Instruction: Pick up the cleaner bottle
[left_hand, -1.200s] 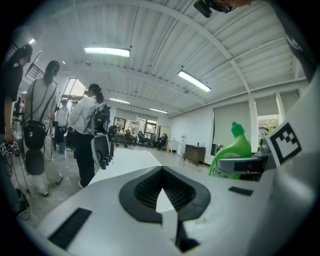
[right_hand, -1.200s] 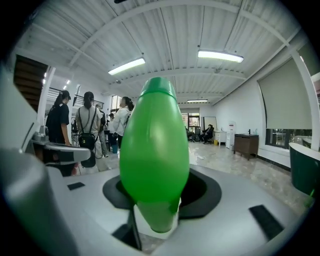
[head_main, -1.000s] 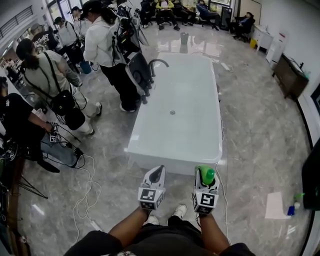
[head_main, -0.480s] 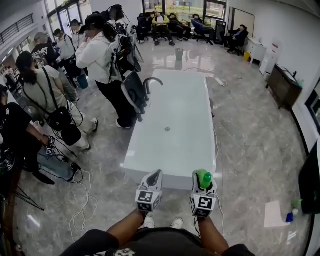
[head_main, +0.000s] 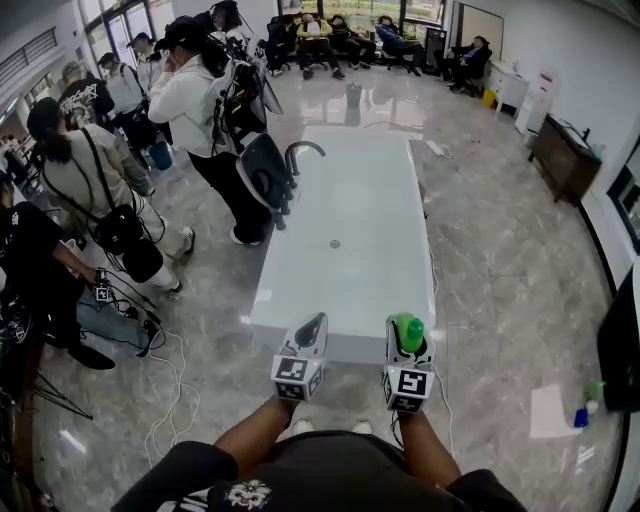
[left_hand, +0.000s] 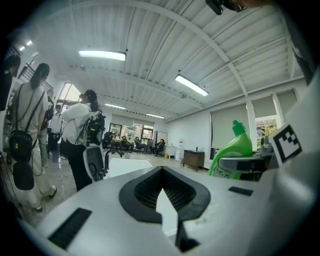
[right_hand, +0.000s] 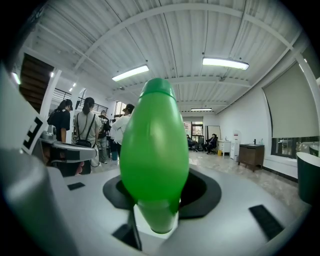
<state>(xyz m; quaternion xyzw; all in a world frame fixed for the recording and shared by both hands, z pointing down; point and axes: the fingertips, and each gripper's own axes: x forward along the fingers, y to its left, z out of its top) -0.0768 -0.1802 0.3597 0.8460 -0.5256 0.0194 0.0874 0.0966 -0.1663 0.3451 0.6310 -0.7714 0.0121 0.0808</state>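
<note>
A long white bathtub (head_main: 350, 270) stands on the glossy marble floor (head_main: 500, 260), with a curved faucet (head_main: 303, 150) at its far left rim. People (head_main: 195, 100) stand to its left, and white cables (head_main: 165, 395) trail nearby.

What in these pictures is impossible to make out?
- Label of the cleaner bottle: the right gripper view shows only plain green, and in the left gripper view the right gripper covers its lower half.
- Small items on the floor, head view: too small to identify.
- Contents of the white tub, head view: too glossy and distant to tell.

Right claw (head_main: 408, 347) hides the lower half of the cleaner bottle (head_main: 410, 329).
</note>
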